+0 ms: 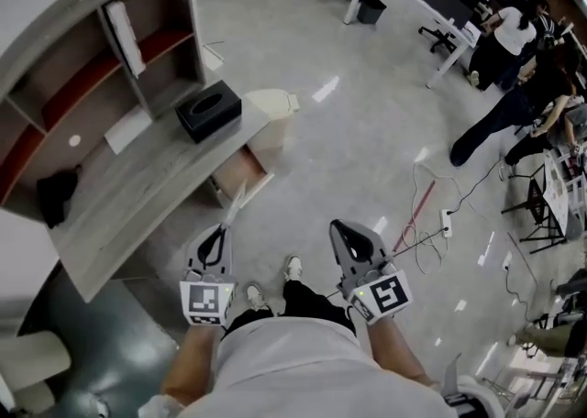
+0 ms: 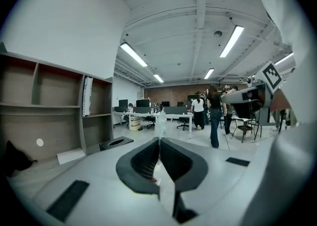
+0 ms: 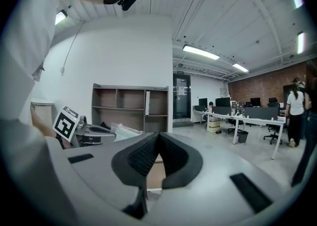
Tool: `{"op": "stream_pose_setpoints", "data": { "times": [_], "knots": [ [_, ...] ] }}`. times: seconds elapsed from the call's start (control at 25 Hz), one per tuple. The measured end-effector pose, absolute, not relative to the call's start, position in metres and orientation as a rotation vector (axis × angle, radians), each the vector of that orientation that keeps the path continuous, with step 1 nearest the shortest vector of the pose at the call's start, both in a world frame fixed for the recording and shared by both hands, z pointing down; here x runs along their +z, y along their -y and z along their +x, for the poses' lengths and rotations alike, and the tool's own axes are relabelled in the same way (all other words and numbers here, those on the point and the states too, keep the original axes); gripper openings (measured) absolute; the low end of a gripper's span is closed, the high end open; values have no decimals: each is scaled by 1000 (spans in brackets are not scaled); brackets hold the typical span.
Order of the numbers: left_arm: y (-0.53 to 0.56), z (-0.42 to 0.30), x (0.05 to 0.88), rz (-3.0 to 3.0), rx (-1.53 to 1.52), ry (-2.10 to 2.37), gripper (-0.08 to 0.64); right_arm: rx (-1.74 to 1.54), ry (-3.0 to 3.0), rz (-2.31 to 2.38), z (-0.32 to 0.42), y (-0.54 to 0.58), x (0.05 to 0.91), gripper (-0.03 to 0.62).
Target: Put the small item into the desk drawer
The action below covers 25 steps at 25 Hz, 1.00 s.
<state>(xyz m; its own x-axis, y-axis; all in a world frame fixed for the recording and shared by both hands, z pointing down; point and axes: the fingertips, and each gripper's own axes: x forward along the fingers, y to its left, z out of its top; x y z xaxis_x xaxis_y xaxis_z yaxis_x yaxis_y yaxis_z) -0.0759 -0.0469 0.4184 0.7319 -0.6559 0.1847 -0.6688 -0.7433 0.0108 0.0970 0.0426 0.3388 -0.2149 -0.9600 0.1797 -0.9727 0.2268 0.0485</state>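
A thin, pale, see-through packet is pinched edge-on in my left gripper and points toward the desk. In the left gripper view the packet stands up beyond the left gripper, whose jaws are shut on it. The desk drawer hangs open under the grey desk, just ahead of the packet's tip. My right gripper hovers to the right over the floor, shut with nothing in it. Seen from its own camera, the right gripper has its pads pressed together.
A black tissue box sits on the desk below a shelf unit. A white bin stands beside the desk end. Cables and a power strip lie on the floor at right. People stand far right.
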Motion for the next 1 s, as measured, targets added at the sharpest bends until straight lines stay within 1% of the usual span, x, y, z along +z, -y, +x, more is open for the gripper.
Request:
{"op": "stream_pose_setpoints", "data": {
  "times": [0.44,0.56,1.0],
  "knots": [
    [86,-61,408,2774,316,1323,21,79,2487,1729,137,31,334,23],
    [88,-54,409,2745,334,1384,21,118,2512,1672,147,41,344,23],
    [86,-67,454,2565,490,1512,21,251,2579,1499,149,69,387,23]
  ]
}}
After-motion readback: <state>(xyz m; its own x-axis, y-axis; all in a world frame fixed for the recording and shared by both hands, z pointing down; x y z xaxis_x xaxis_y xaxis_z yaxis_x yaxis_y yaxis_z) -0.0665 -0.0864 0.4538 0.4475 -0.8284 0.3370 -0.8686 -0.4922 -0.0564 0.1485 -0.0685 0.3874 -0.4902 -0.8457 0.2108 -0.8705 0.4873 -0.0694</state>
